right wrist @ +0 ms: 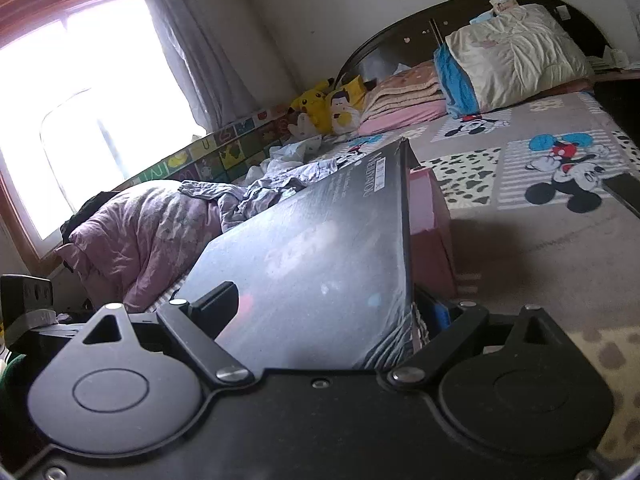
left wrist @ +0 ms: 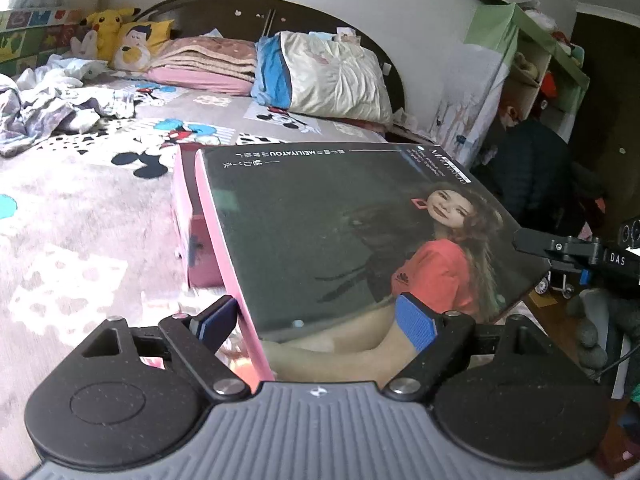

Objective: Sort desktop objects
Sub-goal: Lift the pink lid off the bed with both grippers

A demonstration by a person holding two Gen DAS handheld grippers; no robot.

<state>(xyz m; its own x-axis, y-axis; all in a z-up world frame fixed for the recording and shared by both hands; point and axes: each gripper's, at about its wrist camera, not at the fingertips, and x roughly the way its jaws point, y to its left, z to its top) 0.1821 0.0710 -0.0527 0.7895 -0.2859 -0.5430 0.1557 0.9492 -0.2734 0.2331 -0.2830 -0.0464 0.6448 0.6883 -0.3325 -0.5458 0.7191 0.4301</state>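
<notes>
We are carrying a large flat box (left wrist: 352, 240), dark printed lid over a pink base, between both tools above the bed (left wrist: 80, 220), so it fills the middle of each wrist view. The left gripper (left wrist: 316, 320) has its jaws spread wide and clamped across the near corner of the box, one blue pad on the printed lid at five o'clock, the other against the pink side at seven. The right gripper (right wrist: 332, 312) likewise stands wide and clamped across the opposite end, the lid (right wrist: 320, 248) running away from it. Our worry is slippage: the lid looks glossy, each grip bites only an edge, and if our two hands drift apart or twist unevenly the lid could lift off the base or the box could drop onto the bedding. Seen from the left wrist, the box's long axis runs from six toward twelve o'clock, its far end aimed at the pillows (left wrist: 336, 72), face tilted up.
</notes>
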